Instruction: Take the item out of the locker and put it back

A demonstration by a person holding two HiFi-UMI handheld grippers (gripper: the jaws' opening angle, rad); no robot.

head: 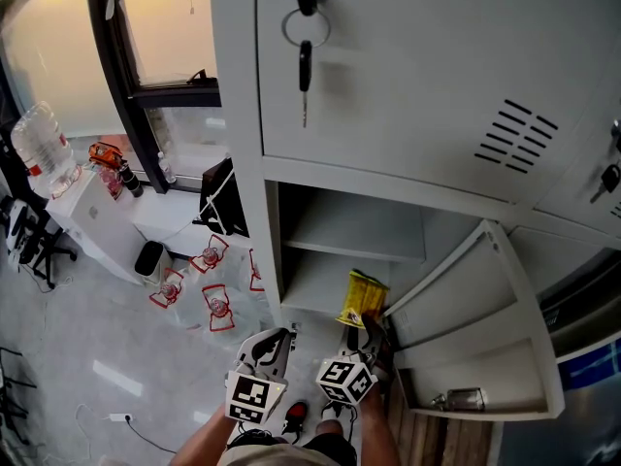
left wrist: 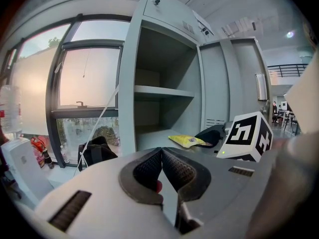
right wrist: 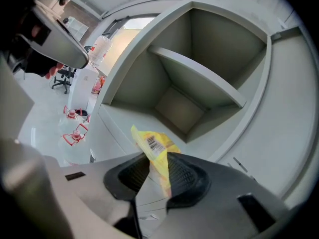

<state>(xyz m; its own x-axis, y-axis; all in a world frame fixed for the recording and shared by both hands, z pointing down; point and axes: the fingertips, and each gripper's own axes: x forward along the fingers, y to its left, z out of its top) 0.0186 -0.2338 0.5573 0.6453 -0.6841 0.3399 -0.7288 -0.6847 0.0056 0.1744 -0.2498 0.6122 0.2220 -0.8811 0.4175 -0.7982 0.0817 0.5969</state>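
A yellow snack packet [head: 361, 299] stands on edge at the front of the open locker's bottom shelf [head: 310, 289]. My right gripper [head: 374, 326] is shut on its lower end. In the right gripper view the packet [right wrist: 154, 148] sits pinched between the dark ribbed pads [right wrist: 184, 176] of that gripper [right wrist: 158, 158], barcode side up. The left gripper [head: 277, 343] hangs beside it, outside the locker, to the left. Its jaws [left wrist: 161, 151] meet at the tips with nothing between them. From the left gripper view the packet [left wrist: 188, 141] shows by the right gripper's marker cube [left wrist: 246, 136].
The locker door [head: 475, 328] swings open to the right, a small lock [head: 456, 398] at its lower edge. An inner shelf [head: 349, 231] divides the compartment. A key [head: 306, 61] hangs from the shut door above. Bottle packs [head: 209, 299], a black bag [head: 218, 197] and a water jug [head: 44, 149] lie left.
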